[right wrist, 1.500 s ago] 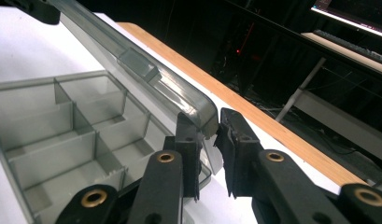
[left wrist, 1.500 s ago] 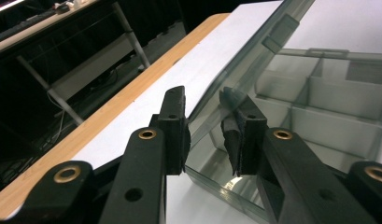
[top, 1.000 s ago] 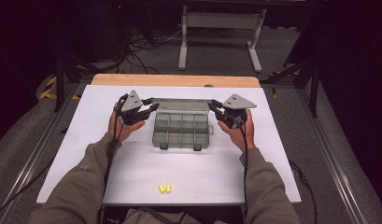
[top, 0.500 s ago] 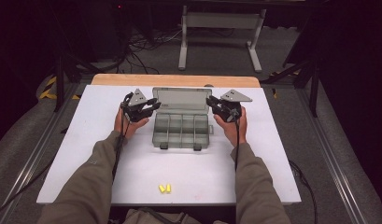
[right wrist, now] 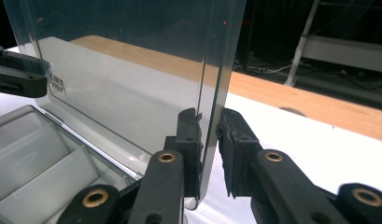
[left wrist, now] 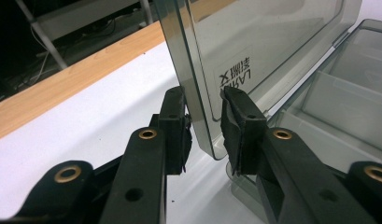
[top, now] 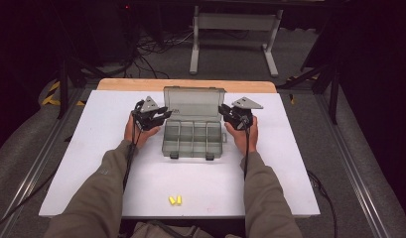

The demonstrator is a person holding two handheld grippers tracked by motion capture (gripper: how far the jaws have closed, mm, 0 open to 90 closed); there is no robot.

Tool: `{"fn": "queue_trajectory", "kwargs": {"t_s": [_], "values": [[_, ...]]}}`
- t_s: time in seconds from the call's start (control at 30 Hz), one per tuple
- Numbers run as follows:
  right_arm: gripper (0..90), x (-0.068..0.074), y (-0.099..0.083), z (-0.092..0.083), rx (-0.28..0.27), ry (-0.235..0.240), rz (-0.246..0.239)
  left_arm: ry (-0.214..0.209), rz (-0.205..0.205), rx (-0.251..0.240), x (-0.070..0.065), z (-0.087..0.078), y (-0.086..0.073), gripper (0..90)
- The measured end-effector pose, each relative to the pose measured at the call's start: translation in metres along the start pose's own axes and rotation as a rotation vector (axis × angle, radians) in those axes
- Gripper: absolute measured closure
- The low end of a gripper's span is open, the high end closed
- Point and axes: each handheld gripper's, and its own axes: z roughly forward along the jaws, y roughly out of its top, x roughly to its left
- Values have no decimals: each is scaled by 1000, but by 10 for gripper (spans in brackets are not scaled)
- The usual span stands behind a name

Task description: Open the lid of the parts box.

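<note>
Your jaws on both sides straddle the raised lid (top: pixel 194 102) of the grey compartment box (top: pixel 193 140), one gripper at each side edge. In the left gripper view the left gripper (left wrist: pixel 203 128) has its two black pads on either face of the clear lid (left wrist: pixel 254 51), though a sliver of gap shows at each pad, so you cannot tell whether it is truly clamped or only set loosely around the edge. The right gripper (right wrist: pixel 208 140) looks much the same in its own view: one pad lies against the lid (right wrist: pixel 132 70), the other stands just off it.

The box sits at the centre of the high view, on the white table (top: pixel 91 163), its lid standing near upright at the far side (printed label visible through the plastic) and its divided compartments open toward you.

Your hands hold the left gripper (top: pixel 152 116) and the right gripper (top: pixel 235 115) just beside the box. Two small yellow pieces (top: pixel 175 200) lie well apart from it, at lower centre near the table's front edge.
</note>
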Motion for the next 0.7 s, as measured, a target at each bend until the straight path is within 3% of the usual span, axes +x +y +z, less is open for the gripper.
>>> {"fn": "queue_trajectory", "kwargs": {"t_s": [0.23, 0.7], "values": [[810, 0, -7, 8, 36, -30, -2, 2, -7, 23, 0, 5, -4, 711], [771, -1, -17, 15, 61, -29, 32, 21, -18, 32, 0, 8, -6, 695]]}}
